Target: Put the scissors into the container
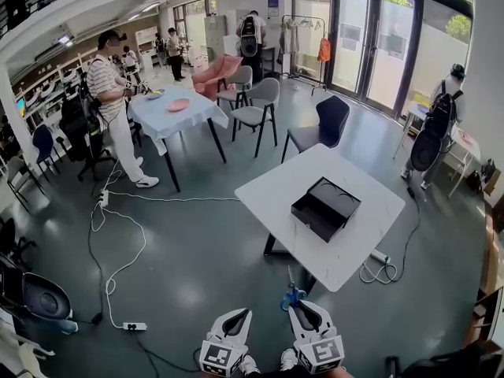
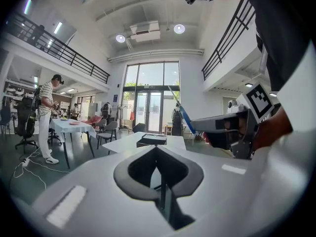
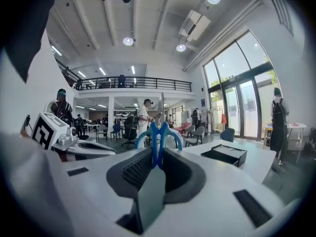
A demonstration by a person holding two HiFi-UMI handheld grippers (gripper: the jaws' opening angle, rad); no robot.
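Note:
Blue-handled scissors (image 3: 158, 136) stand upright in my right gripper (image 3: 157, 154), which is shut on them with the handle loops above the jaws. In the head view the scissors (image 1: 291, 294) poke up from the right gripper (image 1: 298, 309) at the bottom edge, short of the table. The black container (image 1: 325, 205) lies open on the white table (image 1: 272, 189) ahead; it also shows in the right gripper view as the container (image 3: 224, 154) and in the left gripper view as the container (image 2: 154, 139). My left gripper (image 1: 239, 314) is beside the right one, shut and empty.
A power strip and white cable (image 1: 118, 270) run over the grey floor on the left. Grey chairs (image 1: 258, 105) and a dark chair (image 1: 327, 120) stand behind the table. A person (image 1: 114, 105) stands at another white table (image 1: 169, 113) at the far left; another person (image 1: 437, 124) is at the right.

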